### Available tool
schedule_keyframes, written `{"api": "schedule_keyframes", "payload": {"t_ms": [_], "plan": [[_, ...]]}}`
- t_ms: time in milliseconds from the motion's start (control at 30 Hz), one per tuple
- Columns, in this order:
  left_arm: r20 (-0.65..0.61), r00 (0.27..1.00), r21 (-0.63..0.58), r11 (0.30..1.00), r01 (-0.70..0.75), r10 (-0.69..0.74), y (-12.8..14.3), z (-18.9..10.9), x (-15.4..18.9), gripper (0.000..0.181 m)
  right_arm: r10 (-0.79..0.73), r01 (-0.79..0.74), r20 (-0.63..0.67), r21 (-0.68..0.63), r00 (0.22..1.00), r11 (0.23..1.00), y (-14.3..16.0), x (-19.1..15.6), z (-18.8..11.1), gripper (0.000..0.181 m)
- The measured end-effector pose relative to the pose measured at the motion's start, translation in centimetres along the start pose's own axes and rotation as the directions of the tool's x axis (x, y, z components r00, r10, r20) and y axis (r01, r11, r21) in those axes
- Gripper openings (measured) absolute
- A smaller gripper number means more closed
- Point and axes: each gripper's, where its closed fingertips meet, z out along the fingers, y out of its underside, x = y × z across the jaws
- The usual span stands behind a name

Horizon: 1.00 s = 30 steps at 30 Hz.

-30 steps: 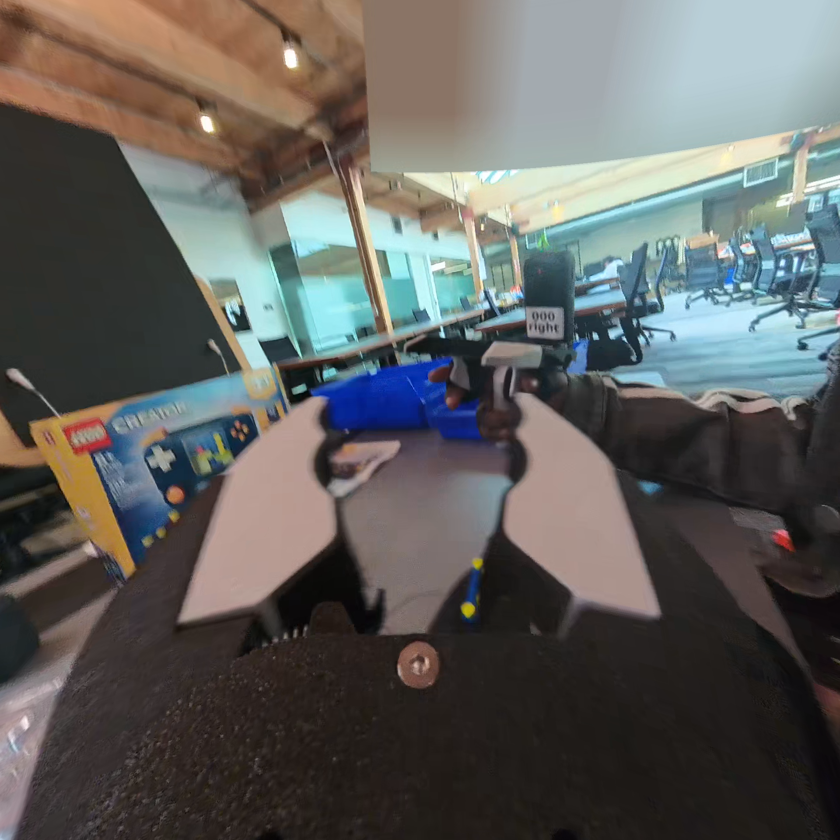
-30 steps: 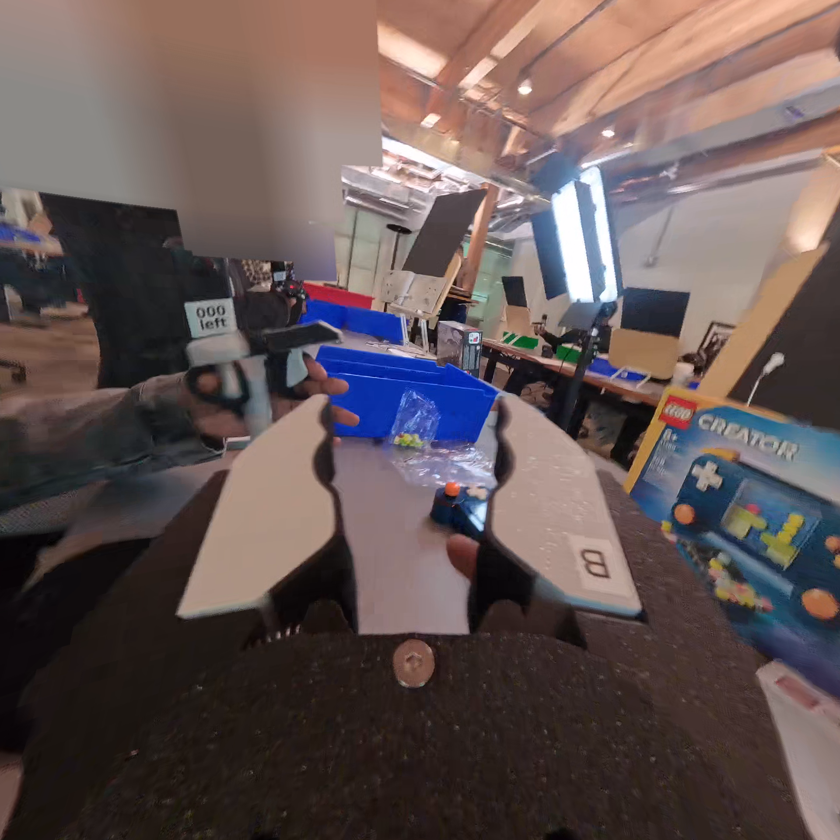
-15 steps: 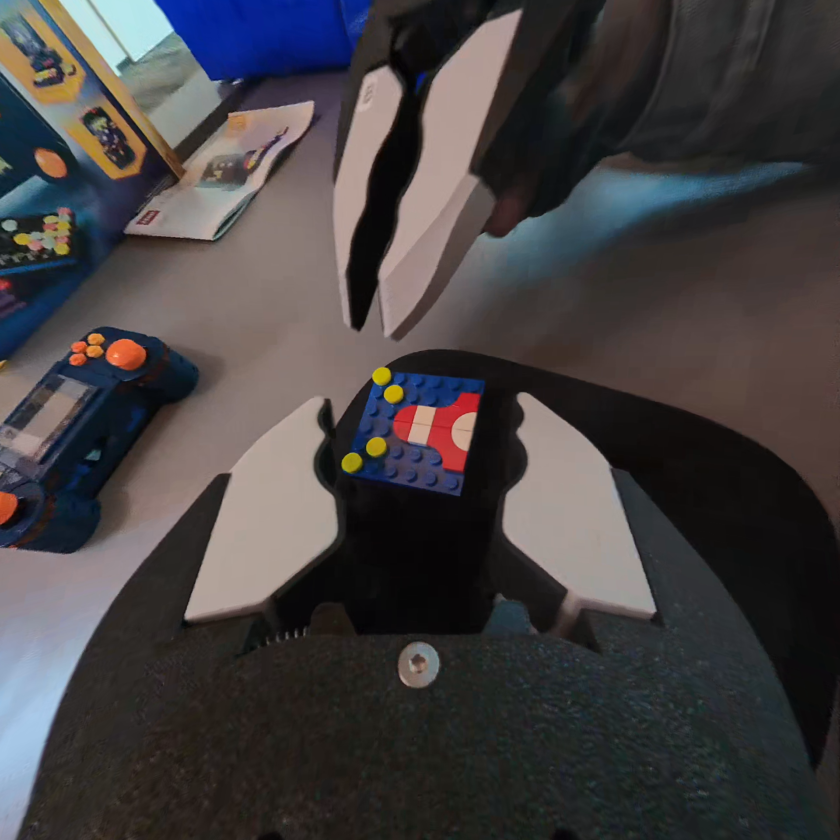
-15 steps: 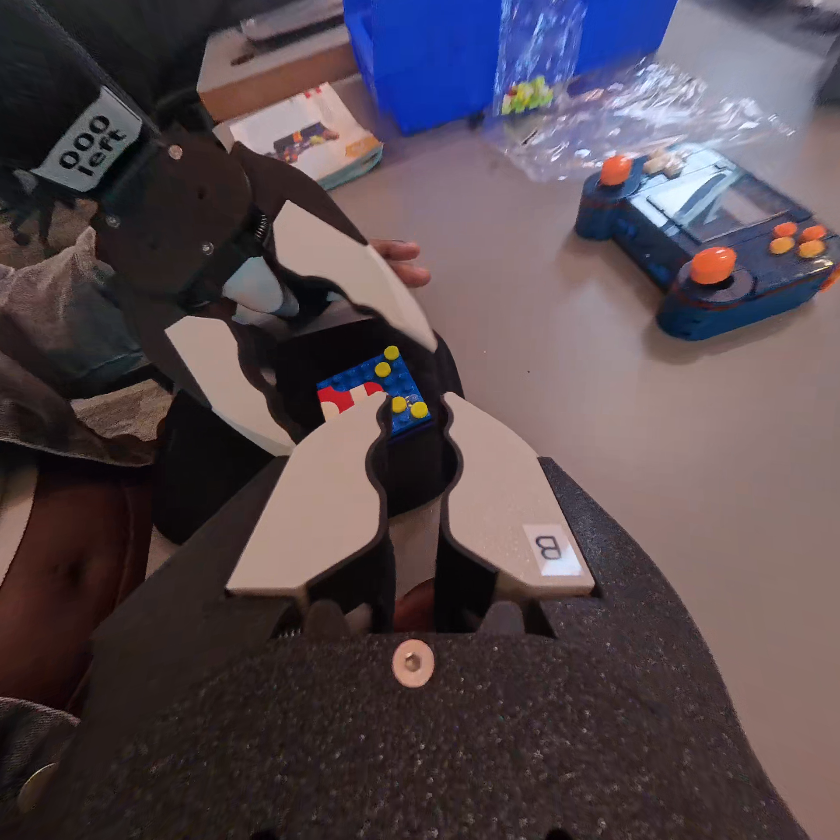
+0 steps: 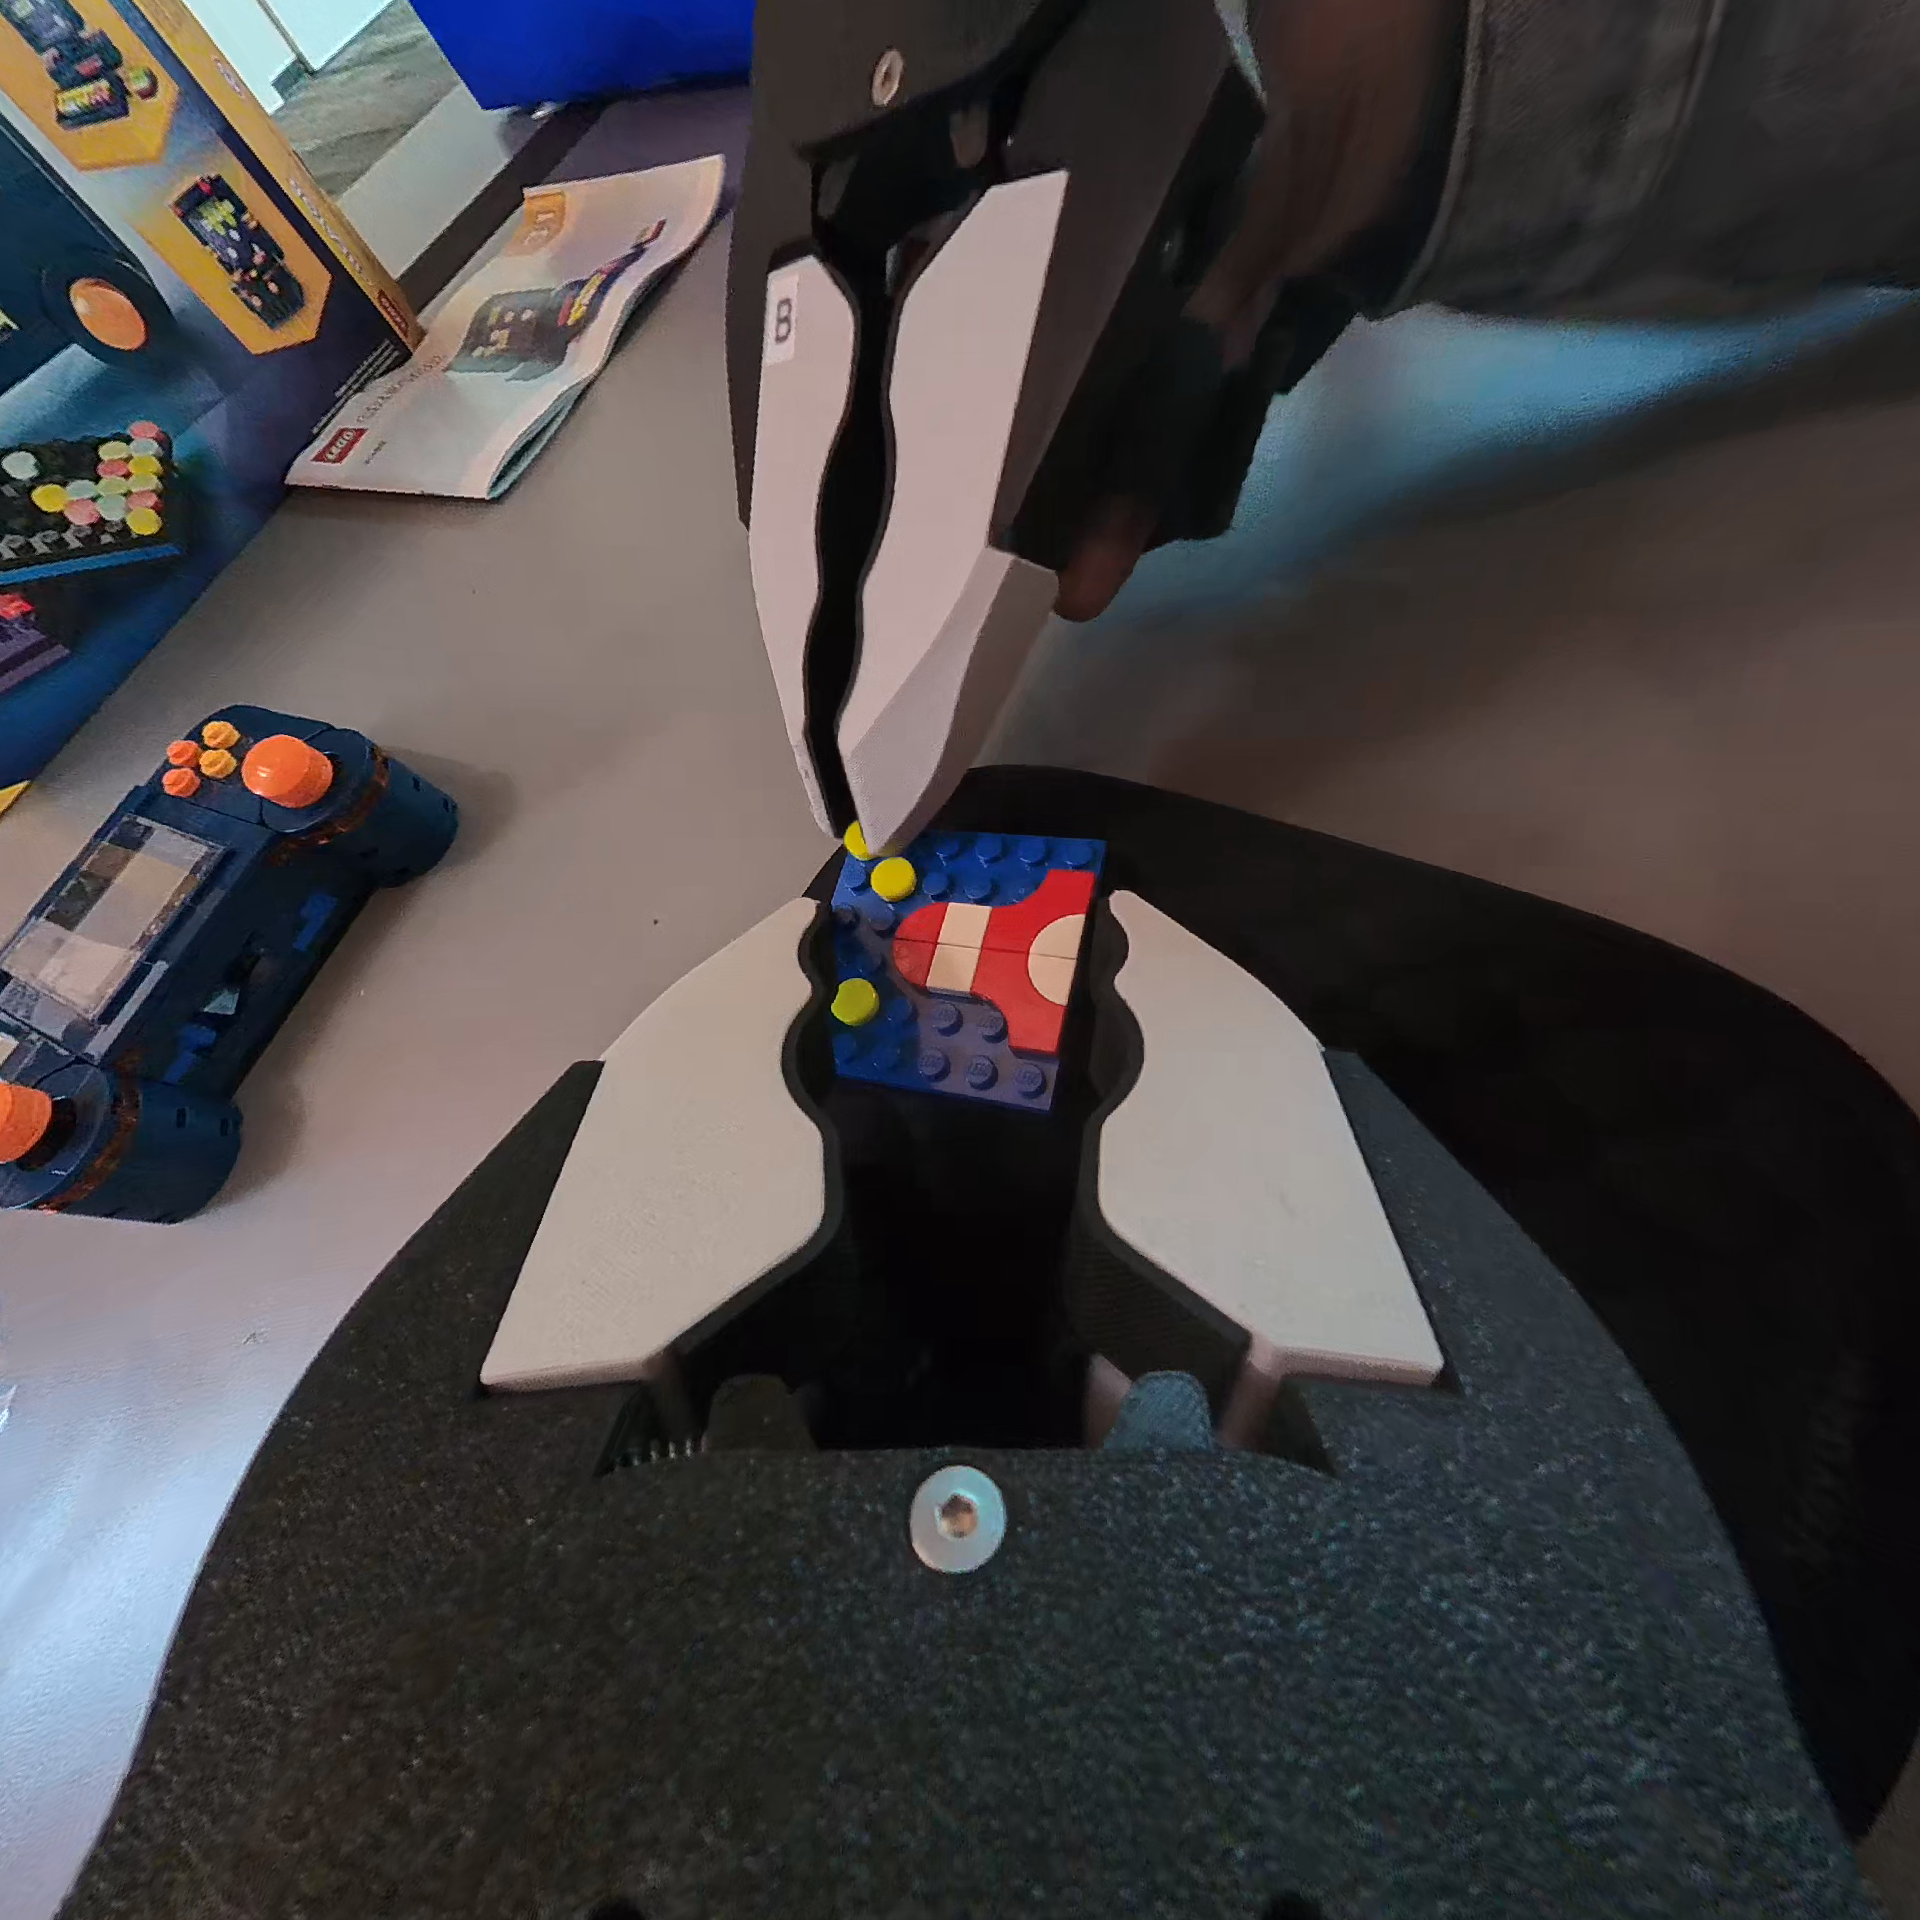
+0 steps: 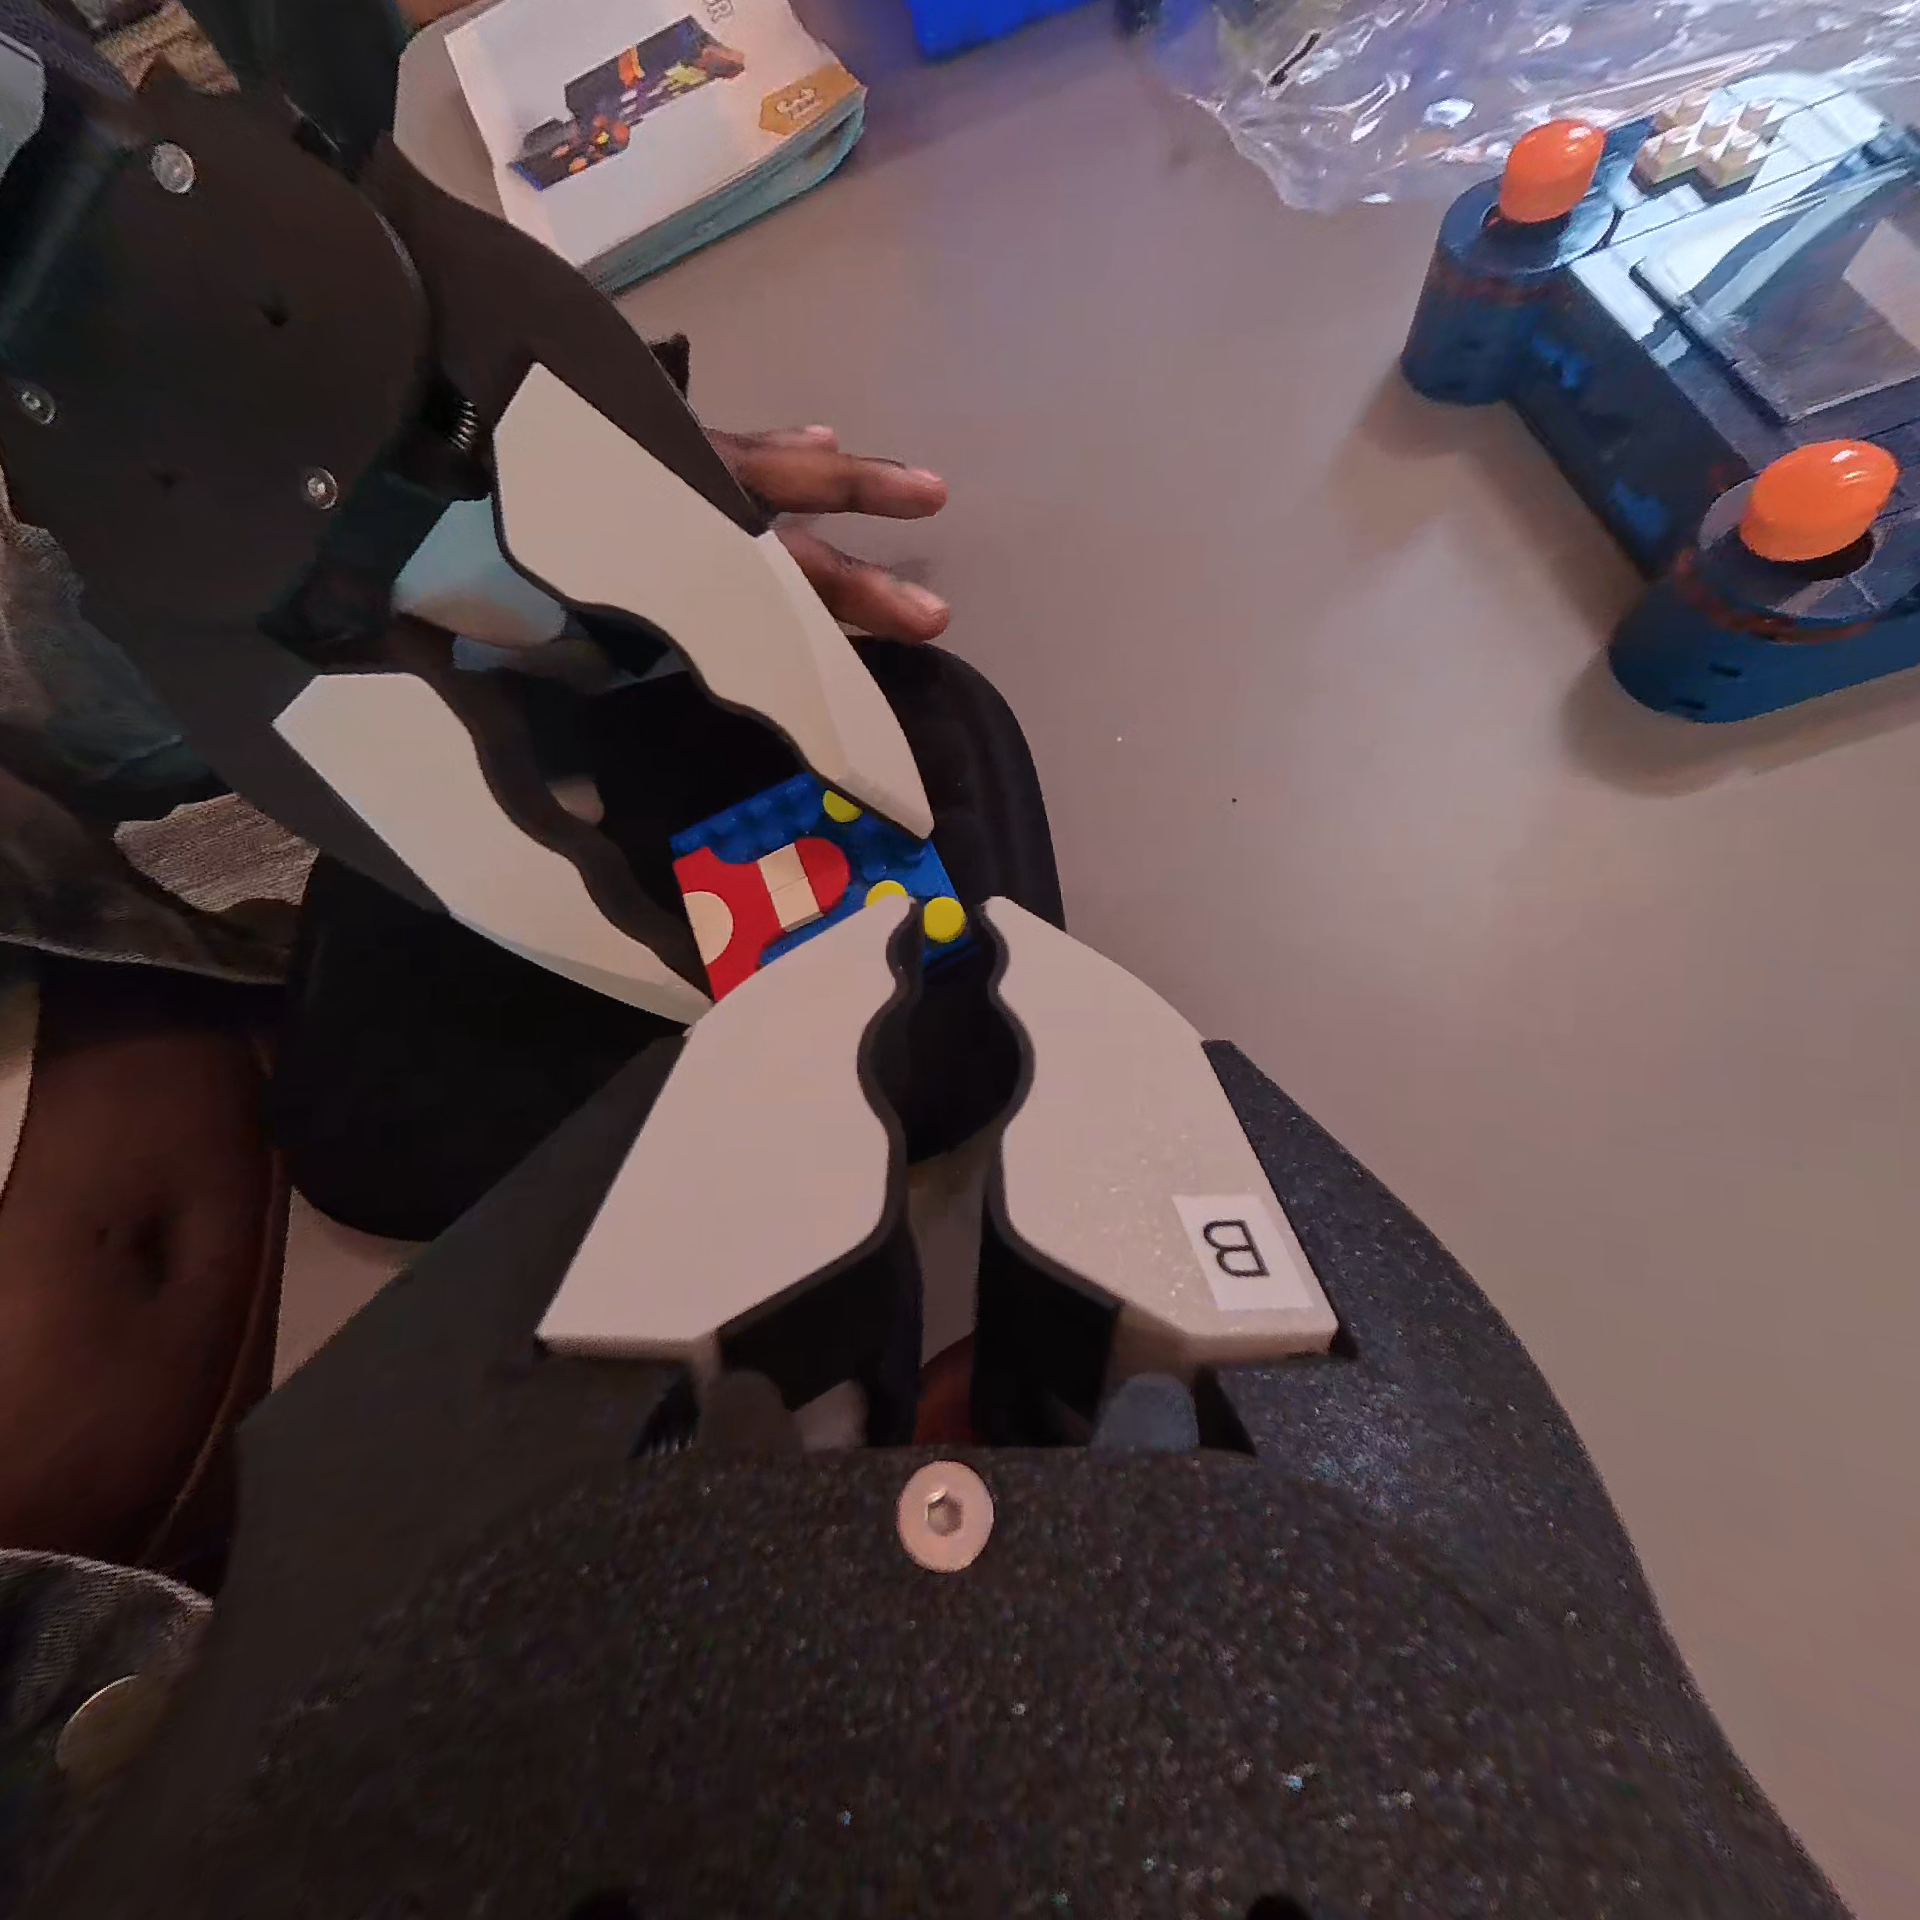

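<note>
A blue brick plate [image 5: 977, 1060] with red and white tiles and small yellow round studs lies on a black pad [image 5: 1455, 987] on the grey table. My left gripper [image 5: 961, 914] has its fingers against the plate's two sides. My right gripper [image 5: 847, 826] comes down from above, nearly closed, with its tips pinching the yellow stud [image 5: 857, 840] at the plate's far left corner. In the right wrist view my right gripper [image 6: 945, 906] has that stud [image 6: 943, 920] between its tips, and the left gripper [image 6: 812, 920] flanks the plate [image 6: 774, 821]. One stud is hidden by the left finger.
A dark blue brick-built game console [image 5: 156, 935] with orange sticks lies left of the plate; it also shows in the right wrist view [image 6: 1683, 343]. An instruction booklet [image 5: 499, 343], a set box [image 5: 135, 260], a blue bin [image 5: 582, 42] and a clear plastic bag [image 6: 1403, 94] lie farther back. My two grippers' fingertips are within a few centimetres of each other.
Both grippers tipped down from level to the table. Since half a second ago the left fingers closed onto the plate and the right gripper dropped onto the corner yellow stud.
</note>
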Motion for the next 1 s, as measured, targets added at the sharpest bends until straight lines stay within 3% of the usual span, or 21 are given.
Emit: {"api": "schedule_keyframes", "payload": {"t_ms": [167,300,433,533,600,667,733,800,867,1000], "plan": [[-0.019,1.000,-0.010,1.000,0.004,-0.004,0.1,0.1,0.2,0.046,-0.031,0.037,0.066,-0.082,0.997,0.996,0.4,-0.1,0.1,0.008],[-0.015,1.000,-0.019,1.000,-0.001,0.001,0.3,0.1,0.2,0.046,-0.209,0.215,0.061,-0.138,0.976,0.967,0.4,-0.2,0.1,0.006],[0.001,1.000,-0.022,1.000,-0.012,0.012,0.3,0.1,0.2,0.046,-0.461,0.438,-0.115,-0.178,0.880,0.881,0.1,-0.2,-0.1,0.006],[-0.014,1.000,-0.013,1.000,-0.022,0.021,0.2,0.0,0.6,0.039,-0.551,0.516,-0.264,-0.192,0.792,0.835,-0.1,-0.1,-0.3,0.000],[0.021,0.999,-0.017,0.999,-0.048,0.048,0.2,-0.1,0.6,0.039,-0.599,0.525,-0.387,-0.287,0.702,0.801,0.5,1.9,-0.7,0.000],[0.033,0.999,-0.017,0.999,-0.041,0.042,0.3,-0.2,0.5,0.039,-0.430,0.410,-0.331,-0.131,0.840,0.903,0.8,1.1,-0.2,0.000],[0.031,0.999,-0.015,0.999,-0.039,0.040,0.2,-0.1,0.5,0.039,-0.279,0.304,-0.281,0.049,0.918,0.951,-0.2,0.9,-1.1,0.000],[0.035,0.998,-0.014,0.999,-0.044,0.044,0.2,-0.1,0.5,0.039,-0.177,0.201,-0.170,0.134,0.969,0.970,-0.9,0.7,-1.8,0.000],[0.037,0.998,-0.014,0.999,-0.048,0.048,0.2,-0.1,0.5,0.039,-0.106,0.106,-0.002,0.074,0.994,0.992,-0.3,-0.2,-1.1,0.019],[0.040,0.997,-0.016,0.998,-0.059,0.060,0.2,-0.1,0.6,0.039,-0.045,0.050,0.096,-0.047,0.994,0.998,-0.1,-0.2,0.0,0.012]]}}
